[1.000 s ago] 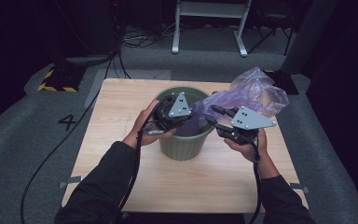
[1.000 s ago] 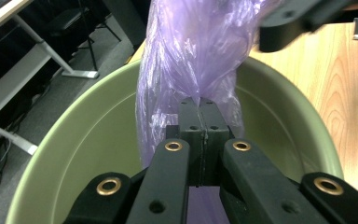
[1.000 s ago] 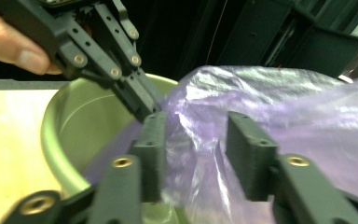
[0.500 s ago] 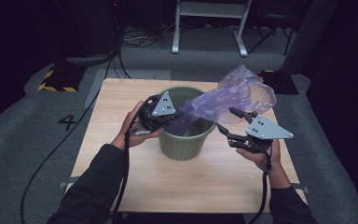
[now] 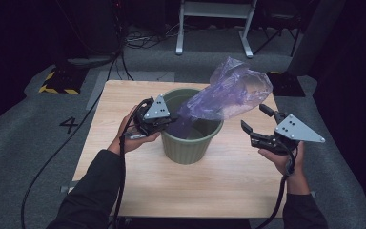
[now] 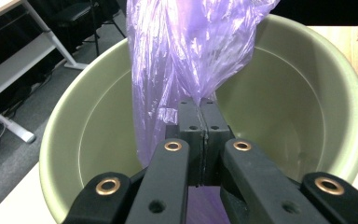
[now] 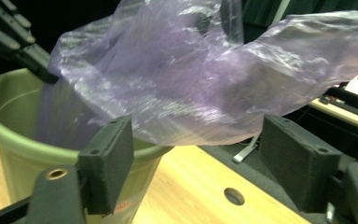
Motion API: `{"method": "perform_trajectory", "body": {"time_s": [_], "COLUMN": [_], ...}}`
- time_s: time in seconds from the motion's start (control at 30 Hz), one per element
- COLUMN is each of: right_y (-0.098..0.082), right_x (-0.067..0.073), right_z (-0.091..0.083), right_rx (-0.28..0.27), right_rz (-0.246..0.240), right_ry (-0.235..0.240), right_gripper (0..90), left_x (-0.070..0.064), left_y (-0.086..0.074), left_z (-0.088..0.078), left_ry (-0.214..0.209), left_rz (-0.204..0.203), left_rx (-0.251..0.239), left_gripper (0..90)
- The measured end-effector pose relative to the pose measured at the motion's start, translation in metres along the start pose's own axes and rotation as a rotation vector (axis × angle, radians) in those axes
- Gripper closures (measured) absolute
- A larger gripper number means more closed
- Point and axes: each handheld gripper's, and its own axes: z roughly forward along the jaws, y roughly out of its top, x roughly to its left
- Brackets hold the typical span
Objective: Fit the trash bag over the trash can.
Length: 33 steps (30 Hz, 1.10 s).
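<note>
**Lining a green bin with a purple plastic bag**

A light wooden table (image 5: pixel 124 157) stands on grey carpet in a dark room, seen from above. A person sits at its near edge, both dark-sleeved forearms reaching in.

At the table's centre stands a round, ribbed green bin (image 5: pixel 190 143), upright and open at the top. A thin, translucent purple bag (image 5: pixel 228 93) billows out of it: one end hangs down inside the bin near its left rim, and the rest puffs up and away over the far right rim, loose in the air.

The left gripper (image 5: pixel 167 118) sits at the bin's left rim. In the left gripper view its two jaws are pressed together, pinching a gathered fold of the bag (image 6: pixel 186 51) just above the bin's mouth (image 6: pixel 307 51).

The right gripper (image 5: pixel 256 119) is held to the right of the bin, apart from both bin and bag. Its jaws have just been opening and now stand spread wide with nothing between them; in the right gripper view the bag (image 7: pixel 205 79) floats above and beyond them.

To do this step well, the left pinch should likely hold firm at the rim as an anchor, while the right gripper catches the bag's free edge, not its puffed middle, and draws it over the opposite rim without tipping the light bin.
</note>
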Motion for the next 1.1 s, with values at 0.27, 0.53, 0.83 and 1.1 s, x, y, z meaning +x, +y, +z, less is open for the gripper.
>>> {"method": "perform_trajectory", "body": {"time_s": [0.27,0.53,0.83,1.1], "right_y": [0.023,0.025,0.016,0.015], "right_x": [0.004,0.000,0.002,0.007], "right_z": [0.007,0.033,0.057,0.053], "right_rx": [-0.031,-0.016,0.030,0.009], "right_rz": [-0.050,0.042,0.029,0.011], "right_ry": [0.005,0.086,0.123,0.151], "right_gripper": [22.8,30.3,83.1,90.0], "left_x": [-0.002,-0.005,-0.004,-0.005], "left_y": [-0.002,-0.003,-0.005,-0.006], "left_z": [0.004,0.009,0.011,0.011], "left_ry": [-0.010,-0.025,-0.025,0.008], "left_rz": [0.000,0.005,0.010,-0.006], "left_rx": [0.006,0.015,0.022,0.031], "left_gripper": [88.8,88.1,85.6,59.8]}}
